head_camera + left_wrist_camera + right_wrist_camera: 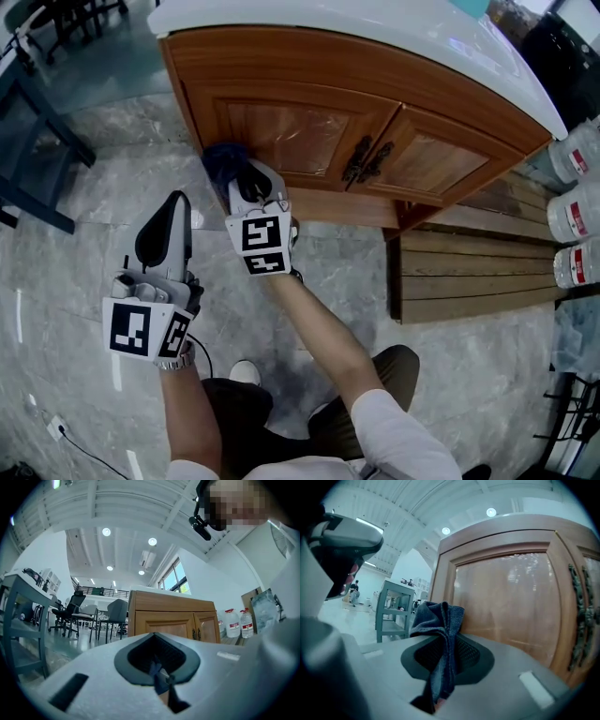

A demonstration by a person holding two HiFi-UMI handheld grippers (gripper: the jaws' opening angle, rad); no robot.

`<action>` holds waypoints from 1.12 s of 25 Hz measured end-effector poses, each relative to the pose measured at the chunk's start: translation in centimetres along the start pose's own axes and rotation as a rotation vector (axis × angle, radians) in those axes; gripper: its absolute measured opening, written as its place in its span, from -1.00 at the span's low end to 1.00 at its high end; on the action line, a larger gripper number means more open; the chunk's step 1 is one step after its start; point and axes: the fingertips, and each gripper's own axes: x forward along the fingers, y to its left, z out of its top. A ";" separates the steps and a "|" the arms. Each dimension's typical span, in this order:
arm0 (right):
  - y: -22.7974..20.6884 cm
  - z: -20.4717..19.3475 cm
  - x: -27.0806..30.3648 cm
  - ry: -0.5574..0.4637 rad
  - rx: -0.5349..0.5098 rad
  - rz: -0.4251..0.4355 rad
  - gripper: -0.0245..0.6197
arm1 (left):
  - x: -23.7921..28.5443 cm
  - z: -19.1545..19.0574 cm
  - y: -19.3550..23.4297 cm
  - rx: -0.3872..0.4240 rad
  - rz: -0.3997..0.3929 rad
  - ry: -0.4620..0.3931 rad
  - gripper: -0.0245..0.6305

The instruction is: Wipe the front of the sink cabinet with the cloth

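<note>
- Your right gripper has its jaws pressed onto the dark blue folded cloth. In the right gripper view the fabric bunches above the grey jaws and hangs down between them.
- The cloth sits at the front of the brown wooden sink cabinet with a white top, by the lower left corner of its left panelled door. Whether it touches the wood or hovers just off it cannot be told.
- Your left gripper is held back from the cabinet, over the grey marbled floor. Its jaws are pressed together with nothing held between them, as the left gripper view shows.
- The two dark metal door handles lie to the right of the cloth, well apart from it.
- Big clear water bottles with red labels stand at the right edge, beside the wooden slats.
</note>
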 end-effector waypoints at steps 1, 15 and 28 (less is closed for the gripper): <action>-1.1 -0.3 -0.4 0.005 0.000 -0.027 -0.71 | 0.1 0.0 -0.1 0.002 -0.007 0.001 -0.92; -10.2 -3.7 -6.1 0.056 -0.010 -0.216 -0.70 | 1.3 -1.1 -1.5 0.017 -0.058 0.031 -0.93; -15.8 -6.0 -10.9 0.105 -0.007 -0.315 -0.70 | 2.8 -1.6 -3.8 0.005 -0.103 0.030 -0.92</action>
